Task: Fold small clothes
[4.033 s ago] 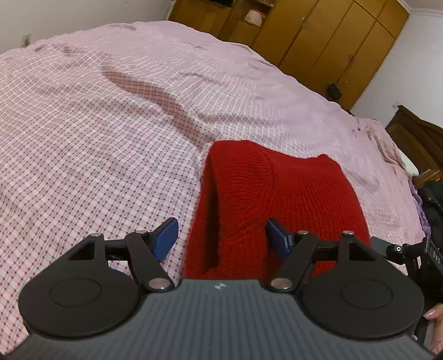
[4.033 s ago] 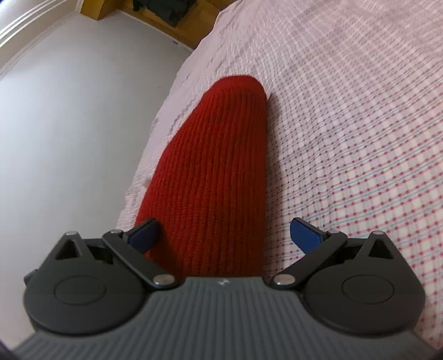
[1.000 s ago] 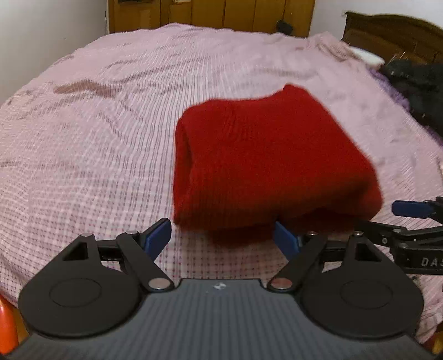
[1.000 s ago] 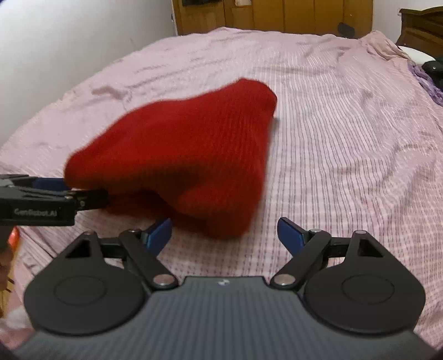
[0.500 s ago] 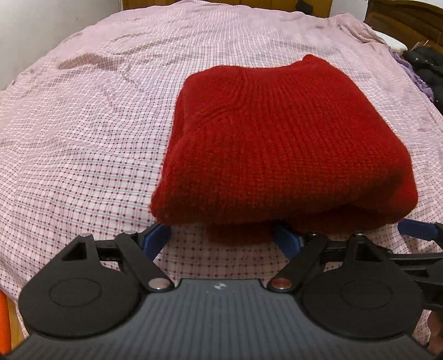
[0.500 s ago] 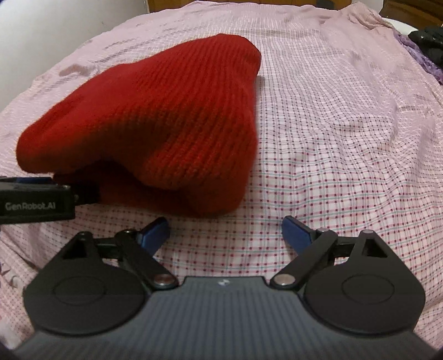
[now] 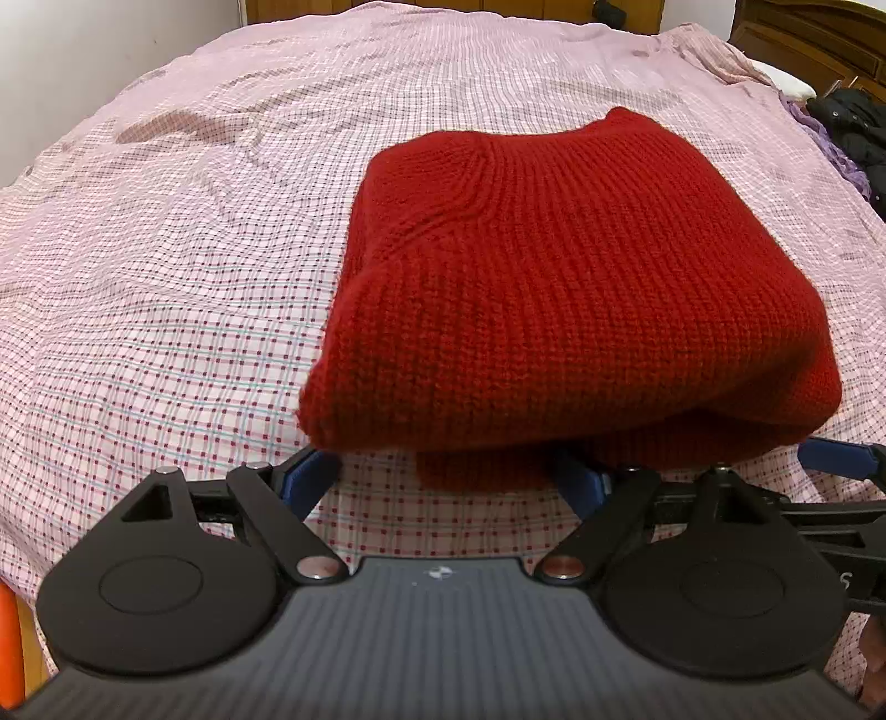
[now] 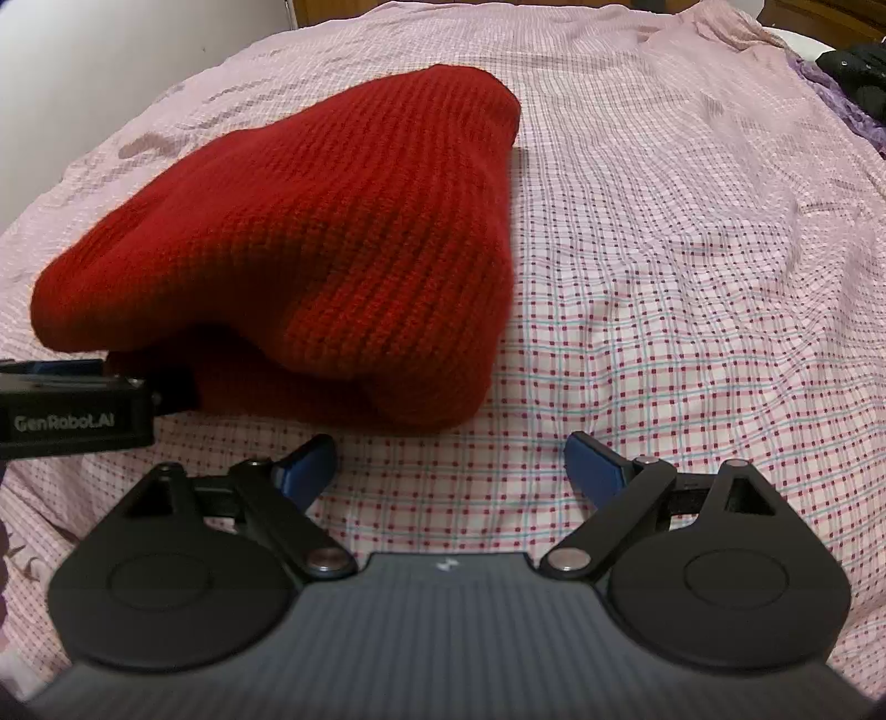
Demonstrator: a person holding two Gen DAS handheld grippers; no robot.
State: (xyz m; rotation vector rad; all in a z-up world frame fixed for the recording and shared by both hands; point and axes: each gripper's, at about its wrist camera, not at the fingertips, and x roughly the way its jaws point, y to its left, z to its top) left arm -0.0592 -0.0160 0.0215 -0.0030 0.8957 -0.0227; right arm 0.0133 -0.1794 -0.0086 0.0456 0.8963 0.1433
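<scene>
A red knitted sweater [image 7: 576,288] lies folded in a thick bundle on the pink checked bed sheet [image 7: 166,288]. It also shows in the right wrist view [image 8: 310,260]. My left gripper [image 7: 446,479] is open and empty at the bundle's near edge, its blue fingertips partly under the overhanging knit. My right gripper [image 8: 448,465] is open and empty just in front of the bundle's near right corner. The right gripper's finger shows at the right of the left wrist view [image 7: 836,457]; the left gripper's body shows at the left of the right wrist view [image 8: 72,415].
The bed sheet [image 8: 692,277] stretches far beyond the sweater. Dark clothes [image 7: 853,127] lie at the bed's far right near a wooden headboard [image 7: 819,39]. A white wall [image 8: 111,66] runs along the bed's left side. An orange object [image 7: 8,642] shows at the lower left.
The sweater has been swung round and laid down as a folded bundle. Both grippers have drawn close to its near edge, and the blur is gone; the bundle now rests still.
</scene>
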